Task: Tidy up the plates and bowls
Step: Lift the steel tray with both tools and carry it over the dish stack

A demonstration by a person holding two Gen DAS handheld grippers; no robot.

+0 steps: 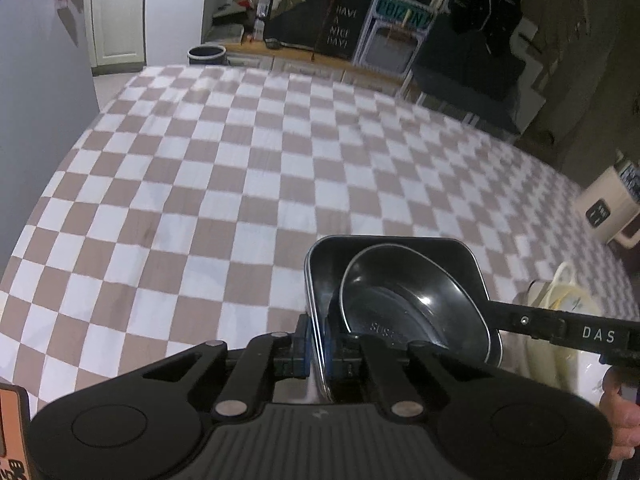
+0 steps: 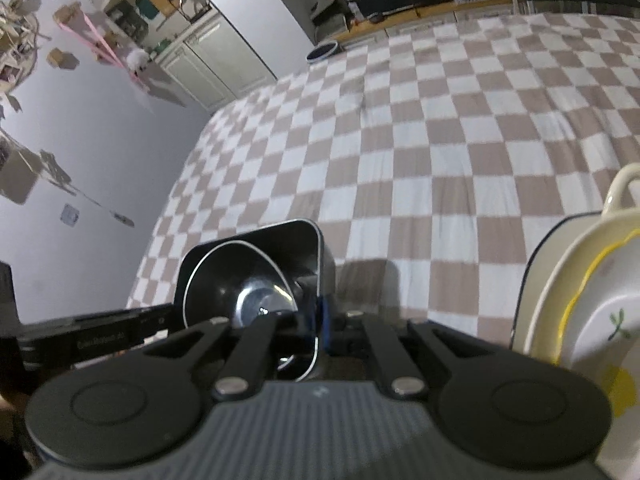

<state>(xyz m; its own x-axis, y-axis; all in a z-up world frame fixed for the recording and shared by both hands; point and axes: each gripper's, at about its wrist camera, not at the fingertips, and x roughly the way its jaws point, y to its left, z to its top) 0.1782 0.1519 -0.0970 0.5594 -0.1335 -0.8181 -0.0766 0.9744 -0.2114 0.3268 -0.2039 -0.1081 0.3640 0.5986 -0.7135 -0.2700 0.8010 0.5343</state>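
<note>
Both grippers angled down, L gripper [image 1: 318, 344] and R gripper [image 2: 320, 326] clamped, apparently on metal rims.

Both claws are matte black with blue pads [image 1: 307, 340] and silver rivets (one arm lettered "DAS").

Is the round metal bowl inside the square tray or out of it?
Inside: the round bowl sits tilted within the square tray's walls.

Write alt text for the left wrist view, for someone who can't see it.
The left gripper is shut on the wall of a square metal tray with a round metal bowl inside, above a checkered cloth. The right gripper clamps the tray's opposite side.
</note>
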